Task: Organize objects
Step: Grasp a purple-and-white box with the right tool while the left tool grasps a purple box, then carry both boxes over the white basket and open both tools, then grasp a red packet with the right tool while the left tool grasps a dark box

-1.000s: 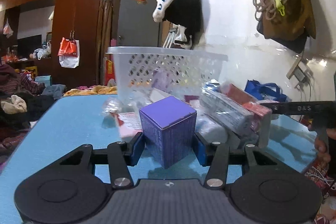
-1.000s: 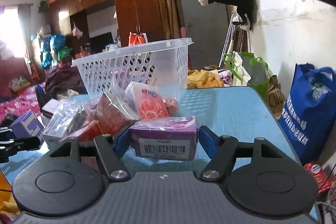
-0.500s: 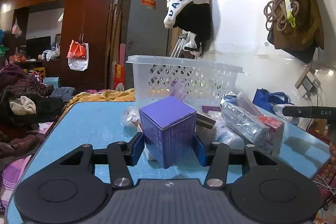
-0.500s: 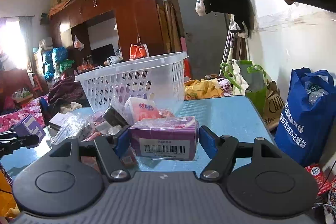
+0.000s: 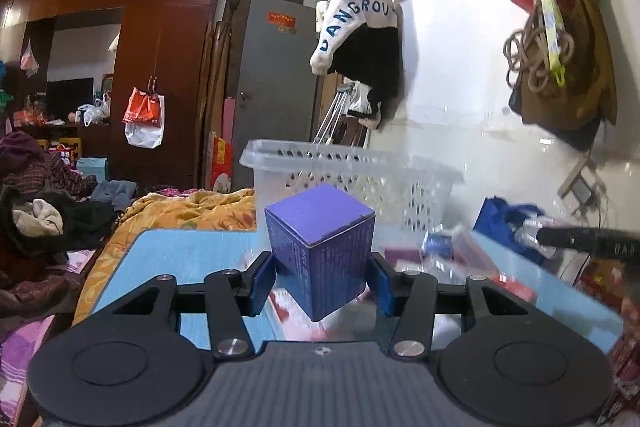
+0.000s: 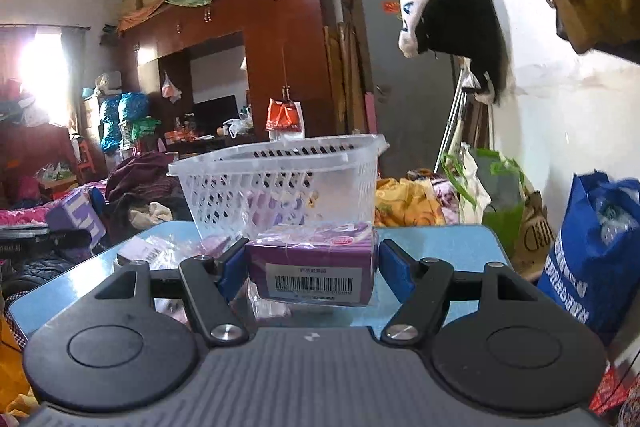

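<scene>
Objects for sorting are mid-transfer: you have one in each hand, lifted clear of the blue desk (image 6: 440,239) and facing the white basket (image 6: 280,187) at its far end. Your left hand-held gripper (image 5: 322,277) is clamped on the purple box (image 5: 320,247), held corner-on between the pads; your right hand-held gripper (image 6: 312,269) grips the wrapped purple pack (image 6: 316,267) with the barcode toward you. Neither is over the rim yet. Something purple already shows through the basket's lattice, so part of the job looks done. Several loose packets (image 6: 160,251) lie on the desk, though blur in the left view hides how many remain.
</scene>
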A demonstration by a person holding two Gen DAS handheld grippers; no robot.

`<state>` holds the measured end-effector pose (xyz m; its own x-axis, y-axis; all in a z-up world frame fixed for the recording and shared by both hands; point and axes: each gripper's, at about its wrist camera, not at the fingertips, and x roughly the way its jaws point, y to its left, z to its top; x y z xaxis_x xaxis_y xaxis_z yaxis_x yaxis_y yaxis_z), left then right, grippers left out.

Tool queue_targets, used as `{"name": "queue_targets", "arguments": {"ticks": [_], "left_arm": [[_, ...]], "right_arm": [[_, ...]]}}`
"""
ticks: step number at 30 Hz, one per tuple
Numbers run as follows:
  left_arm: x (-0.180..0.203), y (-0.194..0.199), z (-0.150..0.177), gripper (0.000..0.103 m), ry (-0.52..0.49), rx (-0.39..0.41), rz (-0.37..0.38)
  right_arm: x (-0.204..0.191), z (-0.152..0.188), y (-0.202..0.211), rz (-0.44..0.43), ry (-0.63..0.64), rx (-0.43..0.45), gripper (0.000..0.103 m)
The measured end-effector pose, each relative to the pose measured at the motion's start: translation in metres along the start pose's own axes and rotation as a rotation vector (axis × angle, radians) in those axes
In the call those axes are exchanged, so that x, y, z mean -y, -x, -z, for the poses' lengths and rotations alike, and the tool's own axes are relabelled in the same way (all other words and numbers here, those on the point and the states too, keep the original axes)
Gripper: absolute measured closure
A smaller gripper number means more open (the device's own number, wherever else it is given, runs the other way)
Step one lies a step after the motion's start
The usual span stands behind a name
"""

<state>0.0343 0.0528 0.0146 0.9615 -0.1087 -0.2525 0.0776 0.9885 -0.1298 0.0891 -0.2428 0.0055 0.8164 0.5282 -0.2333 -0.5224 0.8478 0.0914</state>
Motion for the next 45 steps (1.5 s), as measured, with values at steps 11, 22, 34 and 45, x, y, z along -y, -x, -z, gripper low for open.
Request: {"name": "queue_targets", "arguments": {"ticks": [11,22,34,45], "left_arm": [[0.003,-0.038,-0.052,0.049,0.033,-0.025,0.069],[0.014,-0.129,-0.128,0.049,0.047,-0.094,-0.011],[0.016,-0.183,-0.123,0.021,-0.001,-0.198,-0.040],[0.020,-0.053,-0.044,0.009,-0.001,-0.102,-0.006]], "right_arm": [[-0.011,-0.045,-0.041,-0.030,0.033,0.001,0.031],[-0.002,-0.105,-0.133,0.003,-0.001,-0.043,0.031],[0.006,-0.100,-0.148,0.007,0.028,-0.061,0.006],[0.019,-0.014,-0.043,-0.164,-0.116,-0.125,0.000]]}}
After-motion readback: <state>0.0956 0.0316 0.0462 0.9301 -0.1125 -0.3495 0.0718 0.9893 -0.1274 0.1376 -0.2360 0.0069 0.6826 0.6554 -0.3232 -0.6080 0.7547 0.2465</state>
